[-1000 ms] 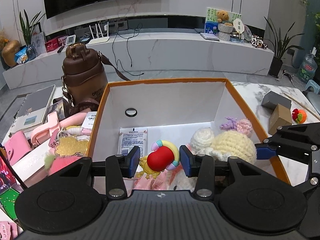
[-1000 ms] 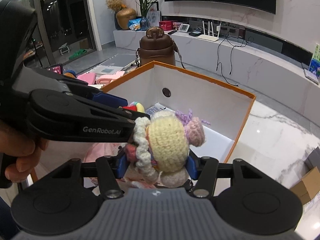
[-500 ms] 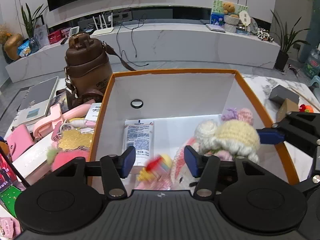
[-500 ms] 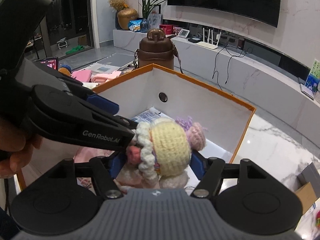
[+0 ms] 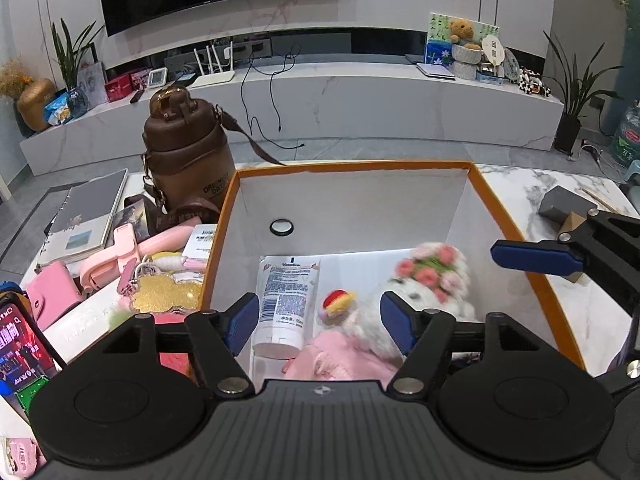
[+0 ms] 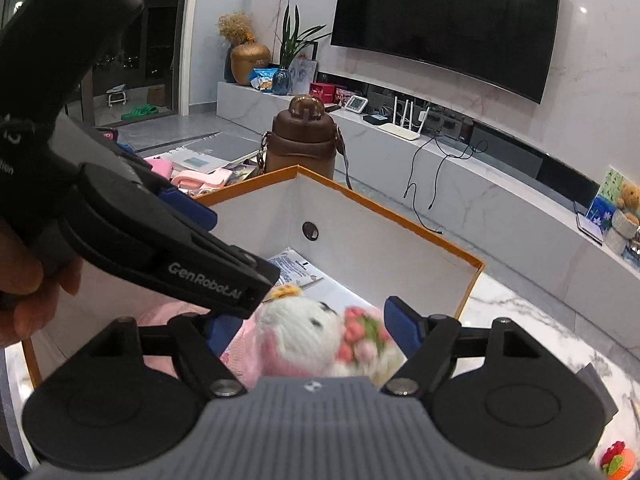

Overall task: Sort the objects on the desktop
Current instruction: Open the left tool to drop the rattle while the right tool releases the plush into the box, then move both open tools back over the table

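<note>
Both grippers spread over the orange-rimmed box, toys inside it.

Left gripper (image 5: pixel 319 320) jaws have just been opening, nothing pinched; below them a small red-yellow toy (image 5: pixel 335 301) and white tube (image 5: pixel 285 300) lie in the box (image 5: pixel 520 264). Right gripper (image 6: pixel 310 330) jaws also just opened; the white crochet doll (image 6: pixel 316 336) with pink flowers, blurred, sits between the pads, untouched, on pink fabric (image 5: pixel 340 360). Brown bottle (image 5: pixel 188 160) stands on the bench just beside the box.

Left gripper (image 5: pixel 320 322), right gripper (image 6: pixel 314 332): black bodies, blue pads, silver screws, white "GenRobot.AI" lettering.
</note>
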`<state>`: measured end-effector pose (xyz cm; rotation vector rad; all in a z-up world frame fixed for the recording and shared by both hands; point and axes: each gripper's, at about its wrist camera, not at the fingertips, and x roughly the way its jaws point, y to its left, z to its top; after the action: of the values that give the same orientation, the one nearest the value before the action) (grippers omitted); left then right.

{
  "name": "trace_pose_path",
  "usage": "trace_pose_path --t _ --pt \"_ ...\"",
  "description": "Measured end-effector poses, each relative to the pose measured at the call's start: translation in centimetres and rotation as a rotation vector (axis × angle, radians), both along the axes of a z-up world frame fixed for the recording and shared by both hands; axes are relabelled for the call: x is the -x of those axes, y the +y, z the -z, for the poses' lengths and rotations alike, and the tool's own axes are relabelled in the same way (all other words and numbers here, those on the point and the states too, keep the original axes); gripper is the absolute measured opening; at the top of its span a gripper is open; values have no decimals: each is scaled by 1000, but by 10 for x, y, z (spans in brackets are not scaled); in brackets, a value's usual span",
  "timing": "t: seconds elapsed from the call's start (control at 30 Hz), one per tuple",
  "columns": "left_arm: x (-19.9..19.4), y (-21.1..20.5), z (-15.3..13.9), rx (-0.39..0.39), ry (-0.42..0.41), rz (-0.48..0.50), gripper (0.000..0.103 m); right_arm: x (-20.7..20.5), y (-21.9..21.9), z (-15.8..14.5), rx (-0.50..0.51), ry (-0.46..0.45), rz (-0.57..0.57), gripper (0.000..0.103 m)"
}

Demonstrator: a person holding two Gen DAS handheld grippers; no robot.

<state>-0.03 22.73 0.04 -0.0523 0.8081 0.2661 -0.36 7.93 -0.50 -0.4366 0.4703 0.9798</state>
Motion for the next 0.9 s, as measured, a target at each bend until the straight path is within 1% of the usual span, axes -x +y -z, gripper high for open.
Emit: trace_pose_path --t 0.13,0.4,0.77,0.9 --pt "0 -6 -4 -2 -5 15 79 -2 -4 0 -3 8 6 78" --pt "1 -21 -16 -6 -37 44 79 -6 -20 -7 -53 24 41 78" --pt "-5 -65 -30 -23 -68 120 79 -14 -56 -17 -98 14 97 78" --pt "-10 -80 -29 -19 -79 145 79 -20 -72 -18 -99 9 118 78"
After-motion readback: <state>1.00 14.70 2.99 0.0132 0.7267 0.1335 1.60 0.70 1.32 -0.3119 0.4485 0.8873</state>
